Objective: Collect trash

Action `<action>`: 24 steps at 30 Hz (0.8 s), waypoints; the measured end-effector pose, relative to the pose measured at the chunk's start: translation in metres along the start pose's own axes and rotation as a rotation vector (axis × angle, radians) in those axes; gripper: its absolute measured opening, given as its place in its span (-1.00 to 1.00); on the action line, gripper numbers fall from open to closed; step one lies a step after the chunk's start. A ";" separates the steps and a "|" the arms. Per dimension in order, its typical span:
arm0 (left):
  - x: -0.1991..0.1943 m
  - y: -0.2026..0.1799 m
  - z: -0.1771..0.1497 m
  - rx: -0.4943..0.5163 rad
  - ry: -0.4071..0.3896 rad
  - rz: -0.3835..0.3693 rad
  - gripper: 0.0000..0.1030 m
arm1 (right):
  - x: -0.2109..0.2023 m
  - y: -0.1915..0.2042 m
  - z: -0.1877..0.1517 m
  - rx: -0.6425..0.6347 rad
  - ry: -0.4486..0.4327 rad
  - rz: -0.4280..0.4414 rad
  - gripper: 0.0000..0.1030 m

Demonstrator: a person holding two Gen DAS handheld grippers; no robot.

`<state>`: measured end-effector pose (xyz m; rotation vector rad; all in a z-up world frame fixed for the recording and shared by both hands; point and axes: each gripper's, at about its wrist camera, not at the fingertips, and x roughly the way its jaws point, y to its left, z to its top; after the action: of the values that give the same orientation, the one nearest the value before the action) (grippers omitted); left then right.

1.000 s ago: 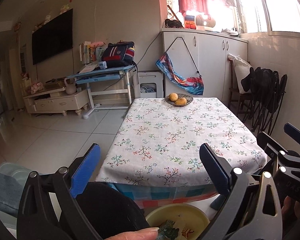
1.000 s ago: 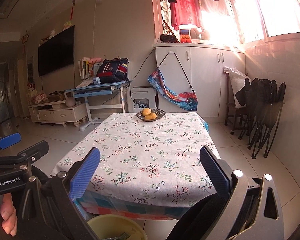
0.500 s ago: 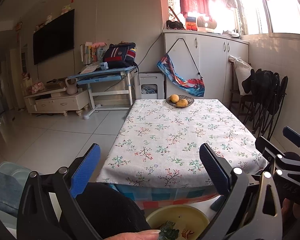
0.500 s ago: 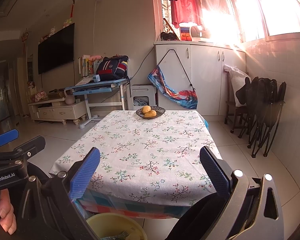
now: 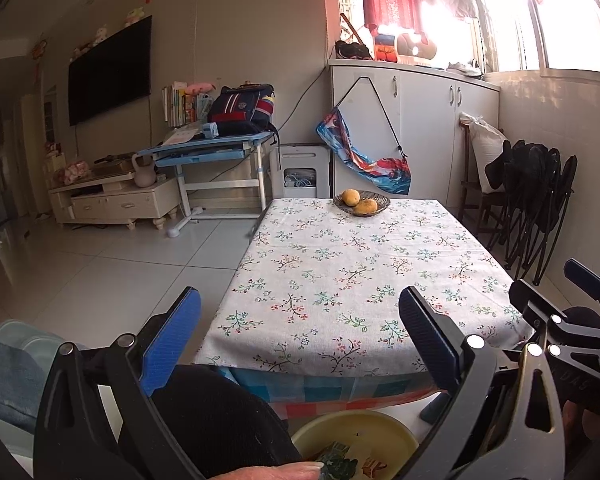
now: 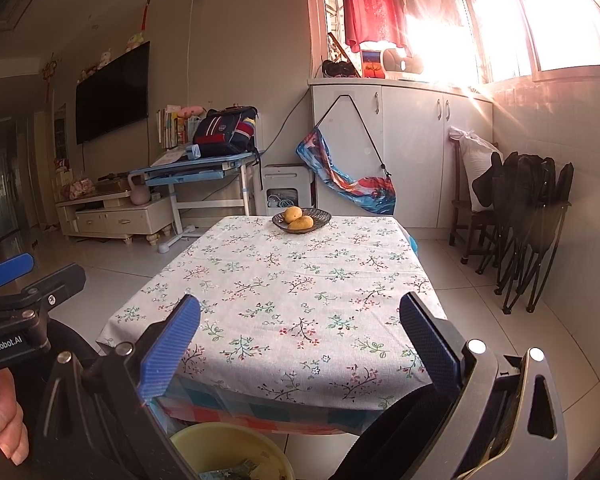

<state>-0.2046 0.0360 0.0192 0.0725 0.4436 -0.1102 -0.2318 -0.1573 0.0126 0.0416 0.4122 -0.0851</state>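
A yellow bin [image 5: 356, 436] with scraps of wrapper trash [image 5: 336, 462] in it stands on the floor under the near edge of the table; it also shows in the right wrist view [image 6: 228, 454]. My left gripper [image 5: 300, 332] is open and empty, held above the bin before the table. My right gripper [image 6: 300, 332] is open and empty at the same height. Each gripper shows at the edge of the other's view. The floral tablecloth [image 5: 360, 272] carries no loose trash that I can see.
A dark dish with two yellow fruits [image 5: 361, 202] sits at the table's far end. Folded black chairs [image 5: 536, 208] lean against the right wall. A blue desk [image 5: 212, 148] and a TV cabinet [image 5: 112, 200] stand at the back left.
Both grippers have drifted slightly, so the table sits a little farther and higher in view. Both stay open and empty.
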 end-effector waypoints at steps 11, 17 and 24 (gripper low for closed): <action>0.003 0.018 0.004 -0.069 -0.002 0.005 0.86 | 0.009 0.003 -0.001 -0.017 0.040 -0.003 0.86; 0.004 0.036 0.016 -0.069 0.002 0.023 0.86 | 0.027 0.011 -0.003 -0.031 0.164 -0.004 0.86; 0.021 0.080 0.030 -0.134 0.049 0.107 0.86 | 0.035 0.025 0.003 -0.054 0.215 0.027 0.86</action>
<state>-0.1634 0.1110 0.0414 -0.0324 0.4936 0.0266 -0.1964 -0.1351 0.0017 0.0026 0.6288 -0.0432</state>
